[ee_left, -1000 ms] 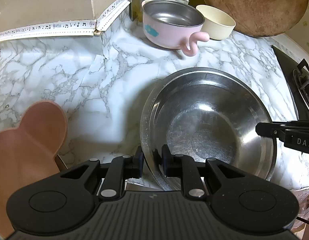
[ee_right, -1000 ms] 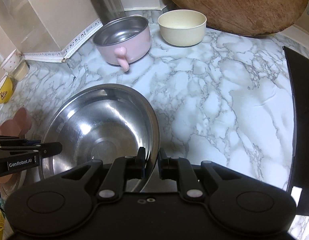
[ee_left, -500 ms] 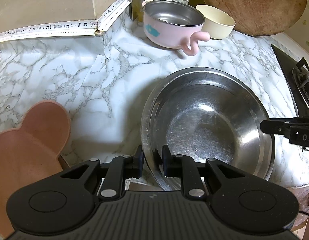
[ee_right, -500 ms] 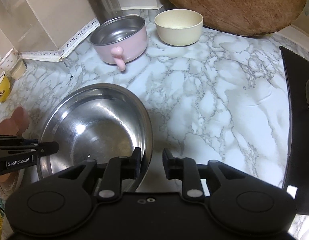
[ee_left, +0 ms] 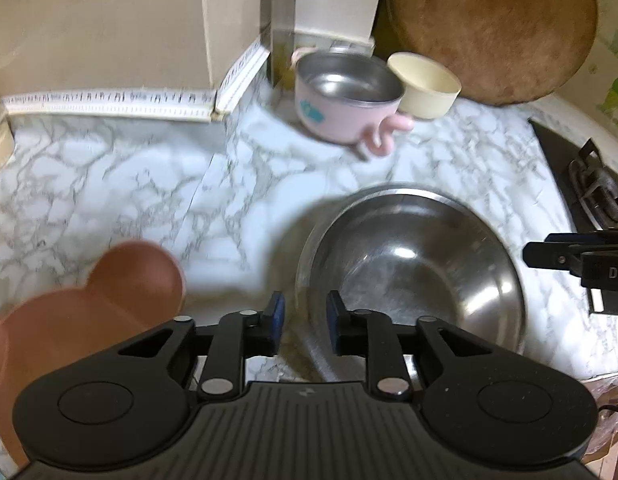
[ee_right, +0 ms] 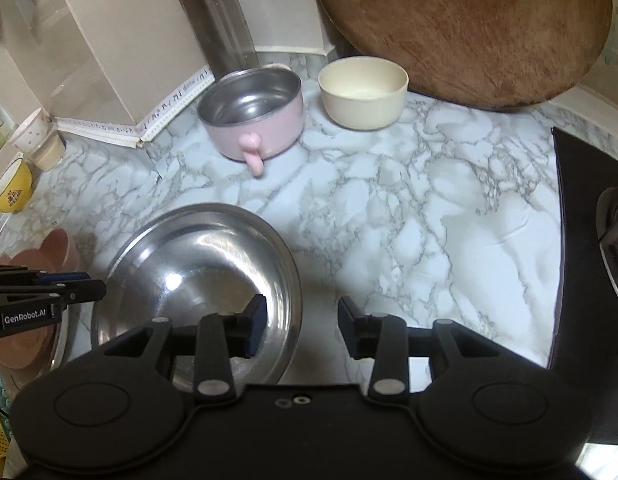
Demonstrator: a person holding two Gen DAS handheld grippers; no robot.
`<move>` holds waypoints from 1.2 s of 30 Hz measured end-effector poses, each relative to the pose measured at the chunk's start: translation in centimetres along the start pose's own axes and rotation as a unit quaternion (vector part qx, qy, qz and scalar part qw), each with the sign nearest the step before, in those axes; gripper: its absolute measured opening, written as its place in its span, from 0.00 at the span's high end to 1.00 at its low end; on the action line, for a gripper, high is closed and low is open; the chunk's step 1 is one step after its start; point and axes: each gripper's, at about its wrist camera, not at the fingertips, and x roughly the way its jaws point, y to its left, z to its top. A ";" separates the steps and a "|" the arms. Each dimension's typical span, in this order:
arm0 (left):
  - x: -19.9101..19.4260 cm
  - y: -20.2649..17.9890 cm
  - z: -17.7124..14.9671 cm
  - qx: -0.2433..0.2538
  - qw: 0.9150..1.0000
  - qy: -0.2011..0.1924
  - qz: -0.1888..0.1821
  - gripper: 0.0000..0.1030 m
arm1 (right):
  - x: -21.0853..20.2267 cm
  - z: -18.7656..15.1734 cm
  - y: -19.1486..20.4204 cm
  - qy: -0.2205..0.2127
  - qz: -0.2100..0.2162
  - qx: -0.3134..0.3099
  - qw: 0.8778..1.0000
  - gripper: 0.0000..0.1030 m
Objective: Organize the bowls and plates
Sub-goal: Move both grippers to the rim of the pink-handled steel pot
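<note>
A large steel bowl sits on the marble counter. My left gripper straddles its left rim with jaws opening; the pads stand off the metal. My right gripper straddles the right rim, jaws opening wider, its pads apart from the rim too. Each gripper shows in the other's view: right gripper, left gripper. At the back stand a pink steel-lined bowl with a handle and a cream bowl. A brown bear-shaped plate lies left of the steel bowl.
A round wooden board leans on the back wall behind the cream bowl. A black stove borders the counter on the right. A yellow cup and a small patterned cup stand at the far left.
Both grippers were shut on the steel bowl's rim; now both sets of jaws have parted and let go. Both hands have risen a little, and the bowl rests on the counter.
</note>
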 end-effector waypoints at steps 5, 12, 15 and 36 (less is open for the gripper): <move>-1.8 -0.6 1.1 0.008 0.999 -0.042 -0.005 0.42 | -1.1 1.2 0.3 -0.021 -0.005 -0.008 1.000 0.42; -2.7 -0.9 3.6 0.003 0.997 -0.071 -0.009 0.41 | -2.4 3.6 0.2 -0.059 -0.011 -0.014 0.998 0.32; -3.0 -1.3 4.7 0.006 0.996 -0.088 -0.005 0.40 | -3.0 4.8 0.3 -0.080 -0.005 -0.022 0.997 0.26; 2.4 -1.4 14.0 -0.045 0.992 -0.106 0.057 0.24 | 0.8 14.1 0.3 -0.109 0.000 -0.035 0.993 0.00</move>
